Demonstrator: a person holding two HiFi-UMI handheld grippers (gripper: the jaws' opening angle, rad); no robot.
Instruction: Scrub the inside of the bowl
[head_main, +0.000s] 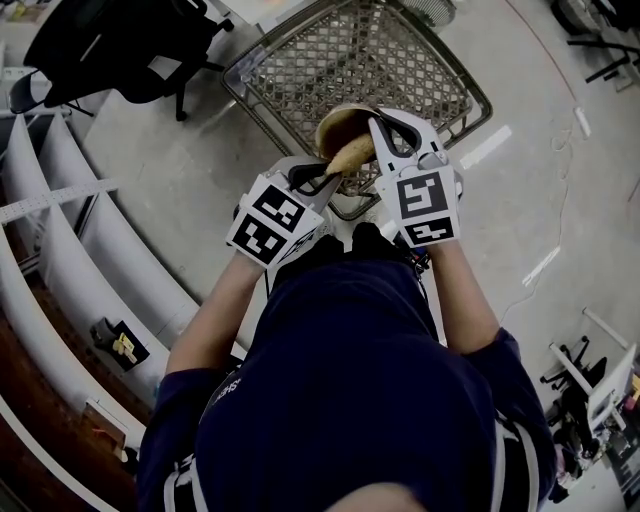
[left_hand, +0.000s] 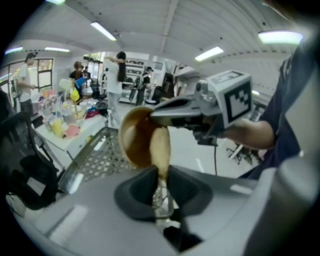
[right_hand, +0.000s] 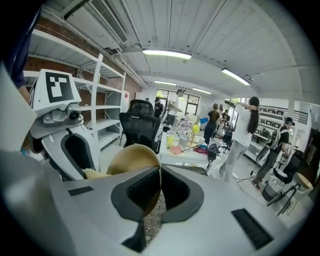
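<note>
Wire basket (head_main: 400, 60) sits below and beyond both hand-held grippers.

Bowl (head_main: 338, 122) is held in the air, tipped on edge. The right hand-held gripper (head_main: 385, 135) is clenched on its rim. The left hand-held gripper (head_main: 333, 175) is clamped on one end of a tan scrubber (head_main: 353, 155), whose far end reaches into the bowl's hollow.

Risks:
- The rim grip is narrow. Sideways scrubbing force could lever the bowl loose and drop it into the basket.
- The scrubber is pinched at its end only, so it may bend or pull free.

Unclear:
- The bowl's inner face is largely covered by the scrubber, so any soiling can't be read.
- Scrubber-to-bowl contact is likely but not confirmed.
</note>
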